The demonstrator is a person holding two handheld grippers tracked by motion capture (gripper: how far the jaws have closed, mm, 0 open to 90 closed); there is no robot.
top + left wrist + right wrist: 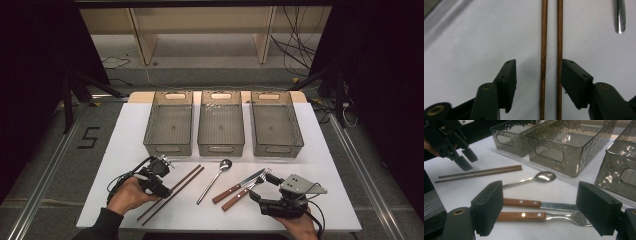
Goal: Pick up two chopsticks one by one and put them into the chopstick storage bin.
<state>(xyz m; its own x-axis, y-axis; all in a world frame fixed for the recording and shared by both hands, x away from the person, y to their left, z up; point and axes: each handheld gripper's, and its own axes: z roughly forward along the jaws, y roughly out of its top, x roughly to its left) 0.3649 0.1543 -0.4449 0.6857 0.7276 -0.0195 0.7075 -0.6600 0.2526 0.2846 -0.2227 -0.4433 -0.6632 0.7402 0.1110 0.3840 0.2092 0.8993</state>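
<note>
Chopsticks [172,192] lie side by side on the white table [115,150], left of the spoon [215,177]. Long axis diagonal in the high view, near-left to far-right, tips toward the bins [169,122]. Left gripper [161,187] straddles the pair, jaws partly open; right pad at one stick, left pad clear. Right gripper [260,187] jaws open, empty, over knife [239,186] and fork [247,192].

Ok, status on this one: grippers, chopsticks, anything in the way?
Left gripper open, astride both chopsticks, not pinching. Right gripper open, over knife and fork. Nothing blocking.
</note>
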